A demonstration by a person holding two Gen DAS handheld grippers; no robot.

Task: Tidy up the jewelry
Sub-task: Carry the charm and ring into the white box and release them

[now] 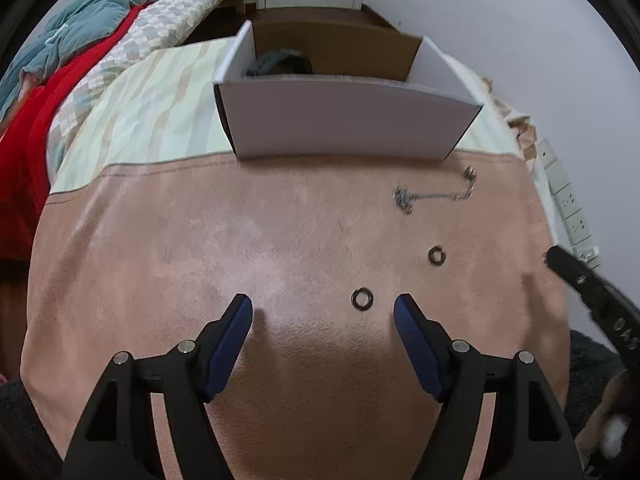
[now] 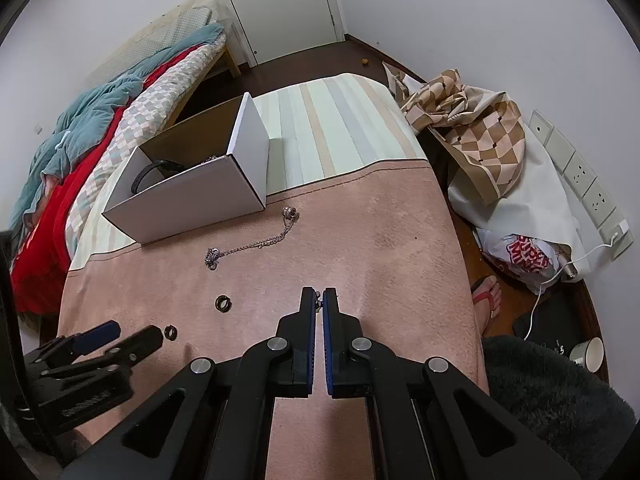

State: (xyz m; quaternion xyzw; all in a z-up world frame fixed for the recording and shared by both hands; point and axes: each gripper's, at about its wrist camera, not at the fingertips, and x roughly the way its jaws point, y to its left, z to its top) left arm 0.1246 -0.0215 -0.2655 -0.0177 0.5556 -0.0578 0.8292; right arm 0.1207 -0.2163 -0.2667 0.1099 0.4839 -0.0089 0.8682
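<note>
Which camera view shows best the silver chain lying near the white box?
The right wrist view: the silver chain lies whole and sharp beside the white box. The left wrist view shows it smaller, toward the right edge.

Soft, even daylight, faint shadows (fisheye bends edges; right border blurred).
</note>
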